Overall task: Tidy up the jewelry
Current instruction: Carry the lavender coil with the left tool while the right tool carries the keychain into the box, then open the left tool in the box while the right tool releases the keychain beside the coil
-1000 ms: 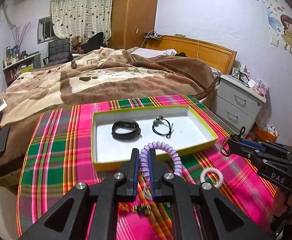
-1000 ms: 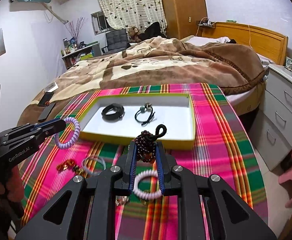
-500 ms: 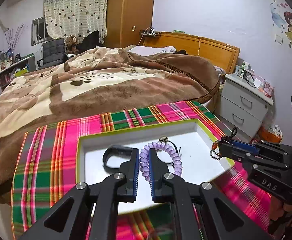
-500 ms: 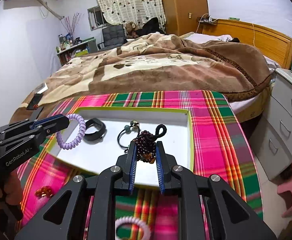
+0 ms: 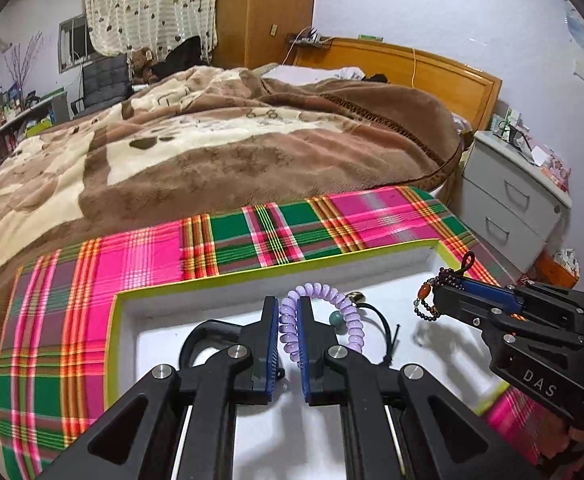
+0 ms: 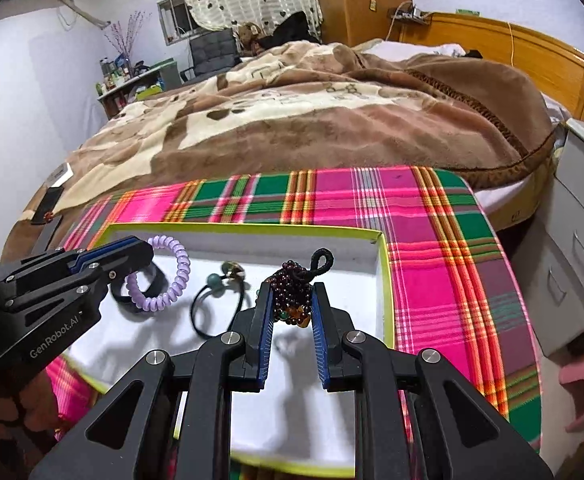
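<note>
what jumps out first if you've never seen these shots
The loud pink-and-green plaid cloth and, on it, the white tray with a yellow-green rim. Above the tray, the left hand-held gripper pinches a lilac coil bracelet, and the right hand-held gripper pinches a dark bead bracelet. A brown blanket covers the bed behind.

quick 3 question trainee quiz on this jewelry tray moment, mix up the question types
1. True or false: the left claw grips the purple coil bracelet.
2. What does the right claw hold? A) dark bead bracelet B) black band C) hair tie
3. Fill in: both claws are above the white ____ with the yellow-green rim.

Key:
1. True
2. A, the dark bead bracelet
3. tray; the black band and hair tie already lie in it.
</note>
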The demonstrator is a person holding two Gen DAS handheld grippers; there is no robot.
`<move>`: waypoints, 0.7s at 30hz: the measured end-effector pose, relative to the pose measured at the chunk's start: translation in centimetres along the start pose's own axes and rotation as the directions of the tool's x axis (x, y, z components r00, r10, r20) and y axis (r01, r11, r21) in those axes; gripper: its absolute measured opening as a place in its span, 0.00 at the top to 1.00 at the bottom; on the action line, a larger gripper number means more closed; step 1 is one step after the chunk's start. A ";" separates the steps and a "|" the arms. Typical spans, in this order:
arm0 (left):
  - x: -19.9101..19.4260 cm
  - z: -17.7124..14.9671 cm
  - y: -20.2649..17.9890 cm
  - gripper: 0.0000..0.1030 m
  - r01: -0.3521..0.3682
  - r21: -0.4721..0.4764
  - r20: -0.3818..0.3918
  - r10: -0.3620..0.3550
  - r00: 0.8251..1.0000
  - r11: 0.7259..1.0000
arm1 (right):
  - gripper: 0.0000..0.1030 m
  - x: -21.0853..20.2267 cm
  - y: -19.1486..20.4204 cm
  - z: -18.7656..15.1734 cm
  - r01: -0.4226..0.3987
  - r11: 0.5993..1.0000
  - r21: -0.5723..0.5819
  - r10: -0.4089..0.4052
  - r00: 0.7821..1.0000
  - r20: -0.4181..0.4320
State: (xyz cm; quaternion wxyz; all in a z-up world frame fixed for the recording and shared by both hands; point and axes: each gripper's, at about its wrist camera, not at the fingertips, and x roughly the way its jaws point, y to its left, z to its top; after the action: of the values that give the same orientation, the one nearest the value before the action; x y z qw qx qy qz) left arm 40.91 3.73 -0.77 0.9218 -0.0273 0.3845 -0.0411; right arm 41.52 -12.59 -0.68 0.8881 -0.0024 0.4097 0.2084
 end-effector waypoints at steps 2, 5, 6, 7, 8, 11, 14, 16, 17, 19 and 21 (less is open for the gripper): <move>0.7 0.0 -0.1 0.91 -0.005 0.003 -0.010 0.005 1.000 1.000 | 0.82 0.5 -0.1 0.0 0.006 1.000 0.004 -0.006 1.000 -0.015; 1.4 0.0 -0.4 0.91 -0.004 0.012 -0.023 0.004 1.000 1.000 | 0.82 1.2 -0.1 0.0 0.020 1.000 0.001 -0.020 0.999 -0.036; 1.6 0.0 -0.5 0.91 -0.005 0.014 -0.025 0.005 1.000 1.000 | 0.82 1.4 -0.2 -0.1 0.023 1.000 0.001 -0.023 0.999 -0.041; 1.7 0.0 -0.6 0.91 -0.004 0.016 -0.028 0.005 1.000 1.000 | 0.82 1.6 -0.2 0.0 0.026 1.000 0.001 -0.026 0.999 -0.047; 1.9 0.0 -0.7 0.91 -0.004 0.017 -0.032 0.004 0.999 1.000 | 0.82 1.8 -0.3 -0.1 0.031 1.000 0.002 -0.030 0.998 -0.056; 2.5 0.1 -1.0 0.91 -0.010 0.022 -0.050 0.012 0.999 1.000 | 0.82 2.2 -0.3 -0.1 0.032 0.999 0.007 -0.032 0.997 -0.068; 3.0 0.1 -1.0 0.91 -0.007 0.021 -0.069 0.009 0.998 1.000 | 0.80 2.3 -0.6 -0.2 0.028 0.999 0.017 -0.026 0.997 -0.072; 3.2 0.1 -1.1 0.91 -0.009 0.021 -0.077 0.010 0.997 1.000 | 0.78 2.2 -0.7 -0.1 0.020 1.000 0.023 -0.019 0.997 -0.070; 3.2 0.1 -1.1 0.91 -0.007 0.020 -0.080 0.009 0.997 1.000 | 0.78 2.1 -0.7 -0.2 0.018 1.000 0.024 -0.017 0.998 -0.065; 3.2 0.1 -1.2 0.91 -0.004 0.018 -0.083 0.005 0.997 1.000 | 0.76 1.9 -0.7 -0.1 0.016 0.999 0.028 -0.015 0.998 -0.057; 3.1 0.1 -1.2 0.91 0.002 0.012 -0.084 -0.001 0.996 1.000 | 0.72 1.5 -0.8 -0.2 0.010 0.999 0.033 -0.009 0.999 -0.047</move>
State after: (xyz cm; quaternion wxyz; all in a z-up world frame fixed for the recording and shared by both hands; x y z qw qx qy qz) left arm 43.07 2.25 -2.83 0.9050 -0.0204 0.4226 -0.0449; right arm 42.55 -12.81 -1.98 0.8792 0.0053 0.4336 0.1974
